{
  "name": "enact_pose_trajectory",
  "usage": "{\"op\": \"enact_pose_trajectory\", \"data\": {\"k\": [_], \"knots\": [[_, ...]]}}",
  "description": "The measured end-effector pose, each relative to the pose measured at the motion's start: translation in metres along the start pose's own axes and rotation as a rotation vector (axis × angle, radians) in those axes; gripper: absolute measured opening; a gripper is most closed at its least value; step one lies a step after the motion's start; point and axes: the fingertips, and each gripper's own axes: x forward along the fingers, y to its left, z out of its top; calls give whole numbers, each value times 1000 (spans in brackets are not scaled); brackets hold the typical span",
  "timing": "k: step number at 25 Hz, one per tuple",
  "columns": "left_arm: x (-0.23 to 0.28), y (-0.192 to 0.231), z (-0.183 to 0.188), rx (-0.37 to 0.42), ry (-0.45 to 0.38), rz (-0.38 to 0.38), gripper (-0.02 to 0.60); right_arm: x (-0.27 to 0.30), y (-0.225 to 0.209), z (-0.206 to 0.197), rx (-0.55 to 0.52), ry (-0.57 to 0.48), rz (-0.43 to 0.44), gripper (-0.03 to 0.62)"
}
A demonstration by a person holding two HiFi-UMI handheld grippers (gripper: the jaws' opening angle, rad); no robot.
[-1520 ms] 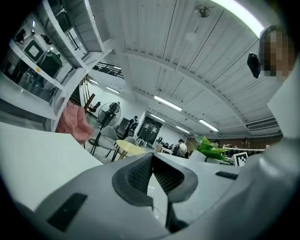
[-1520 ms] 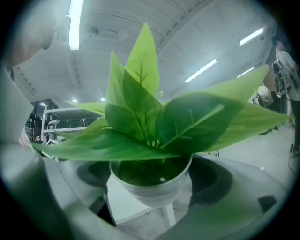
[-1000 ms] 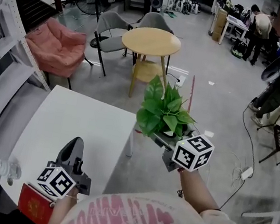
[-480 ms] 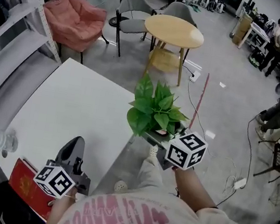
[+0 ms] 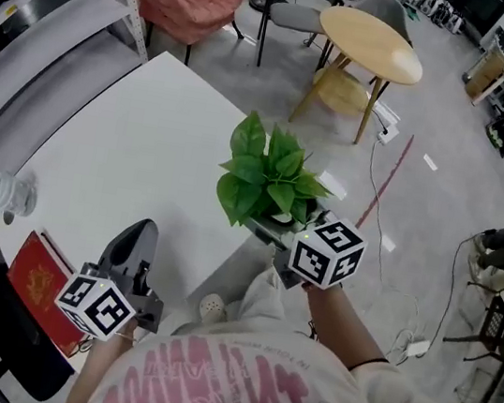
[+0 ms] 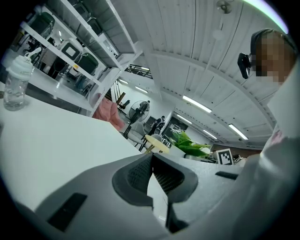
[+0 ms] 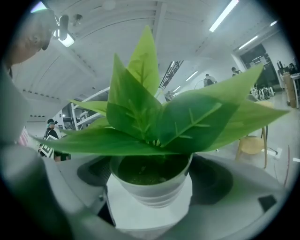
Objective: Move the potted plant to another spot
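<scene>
**Carrying step.** The potted plant (image 5: 269, 182) lies at frame centre, by the right edge of the white table (image 5: 117, 155). Its white pot (image 7: 151, 185) is pinched between the jaws of the right gripper (image 5: 278, 231). The grip looks low under a leafy top, so the pot should stay upright, travel level and slowly, and reach bare tabletop before release. The right forearm (image 5: 345, 329) reaches forward from lower right, with the marker cube (image 5: 327, 252) uppermost. The left gripper (image 5: 136, 242), its jaws pressed together on nothing, hovers at lower left beside the red book (image 5: 41, 290).
</scene>
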Motion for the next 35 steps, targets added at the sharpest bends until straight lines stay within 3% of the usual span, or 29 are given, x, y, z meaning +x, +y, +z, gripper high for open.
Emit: {"op": "enact_pose_trajectory", "data": {"k": [12, 35], "knots": [[-8, 31, -13, -48, -6, 93, 3, 56, 14, -35, 11, 121, 100, 520], [-9, 65, -5, -100, -31, 154, 3, 96, 22, -66, 2, 255, 143, 520]]}}
